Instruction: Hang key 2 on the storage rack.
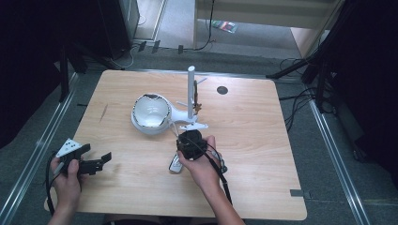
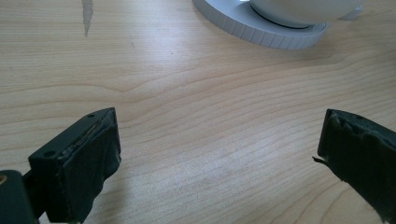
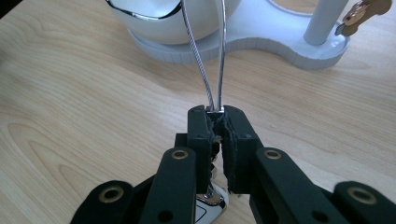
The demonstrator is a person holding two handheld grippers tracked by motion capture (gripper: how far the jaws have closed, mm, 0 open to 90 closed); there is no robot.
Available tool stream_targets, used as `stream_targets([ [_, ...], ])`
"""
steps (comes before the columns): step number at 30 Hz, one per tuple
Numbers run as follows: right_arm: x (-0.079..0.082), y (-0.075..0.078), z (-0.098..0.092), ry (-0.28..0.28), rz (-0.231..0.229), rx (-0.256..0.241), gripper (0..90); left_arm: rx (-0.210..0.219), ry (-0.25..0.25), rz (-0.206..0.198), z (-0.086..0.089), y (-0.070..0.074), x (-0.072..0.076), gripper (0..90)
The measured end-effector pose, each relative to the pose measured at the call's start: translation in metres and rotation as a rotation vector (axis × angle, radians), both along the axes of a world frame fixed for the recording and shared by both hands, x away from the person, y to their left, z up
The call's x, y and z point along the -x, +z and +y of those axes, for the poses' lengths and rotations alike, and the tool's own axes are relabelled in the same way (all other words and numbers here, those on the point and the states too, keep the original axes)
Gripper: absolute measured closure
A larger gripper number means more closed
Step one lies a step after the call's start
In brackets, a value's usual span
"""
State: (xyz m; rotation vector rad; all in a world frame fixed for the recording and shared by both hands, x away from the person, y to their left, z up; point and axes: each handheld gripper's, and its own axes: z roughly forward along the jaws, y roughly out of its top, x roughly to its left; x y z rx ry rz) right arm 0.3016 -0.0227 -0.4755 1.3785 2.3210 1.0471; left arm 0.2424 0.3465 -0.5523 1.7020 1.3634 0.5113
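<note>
My right gripper (image 3: 216, 116) is shut on a thin silver wire loop (image 3: 205, 70) that rises toward a white bowl (image 3: 154, 23). A silver key fob (image 3: 208, 207) hangs at the loop's lower end, under the jaws. In the high view the right gripper (image 1: 190, 140) is just in front of the white stand (image 1: 180, 114), with the fob (image 1: 175, 164) on the table beside the hand. My left gripper (image 1: 101, 161) is held at the table's near left, open with nothing in it (image 2: 217, 149), pointing over bare wood toward the stand's ribbed base (image 2: 261, 32).
The stand carries the chrome-rimmed bowl (image 1: 150, 111) and an upright white post (image 1: 191, 91), with a bronze key (image 1: 197, 101) hanging on the post. A black round spot (image 1: 222, 90) marks the far table. A pale scratch (image 1: 103, 112) lies at left.
</note>
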Motion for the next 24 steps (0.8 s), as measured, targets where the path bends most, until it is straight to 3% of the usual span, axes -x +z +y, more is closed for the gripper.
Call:
stream_targets([
  [16, 0.003, 0.015, -0.012, -0.062, -0.144, -0.053, 83.3, 0.002, 0.003, -0.007, 0.0, 0.0, 0.0, 0.0],
  [24, 0.002, 0.019, -0.016, -0.093, -0.187, -0.07, 83.3, 0.006, 0.003, -0.006, 0.0, 0.0, 0.0, 0.0],
])
